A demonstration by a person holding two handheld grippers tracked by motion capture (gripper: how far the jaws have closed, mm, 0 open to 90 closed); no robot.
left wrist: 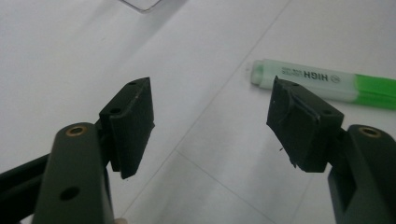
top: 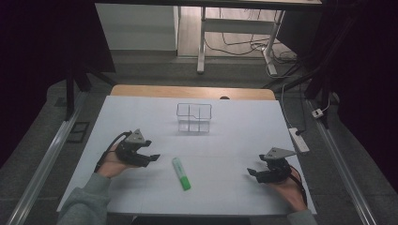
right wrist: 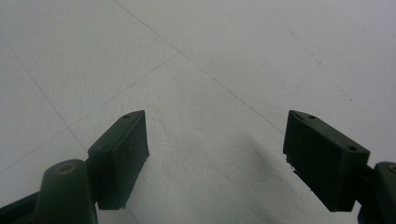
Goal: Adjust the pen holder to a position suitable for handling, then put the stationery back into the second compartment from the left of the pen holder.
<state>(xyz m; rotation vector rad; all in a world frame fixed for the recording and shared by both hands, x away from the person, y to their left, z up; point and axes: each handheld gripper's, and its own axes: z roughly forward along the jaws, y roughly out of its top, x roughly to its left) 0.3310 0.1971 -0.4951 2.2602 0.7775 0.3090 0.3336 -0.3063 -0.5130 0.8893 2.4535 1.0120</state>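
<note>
Left gripper (top: 151, 156) rests low on the white counter (top: 244, 136), jaws spread wide and empty, aimed toward a green highlighter (top: 181, 173) lying flat just to its right. In the left gripper view the highlighter (left wrist: 327, 84) lies beyond the right-hand jaw, its pale end nearest and its bright green end running out of frame; it is outside the gap, not between the jaws. Right gripper (top: 252, 172) sits well apart near the counter's right edge, jaws likewise wide apart and holding nothing, with bare counter ahead of it. A clear, divided organiser (top: 194, 117) stands farther back, near the counter's middle.

The step in hand looks like a reach for the highlighter (probably bound for the organiser, though that is a guess). To do it well, the left gripper should swing right until the barrel lies squarely across the gap, jaws straddling its middle rather than an end, then lower close to the counter before closing, so the round barrel does not roll or squirt out sideways.
</note>
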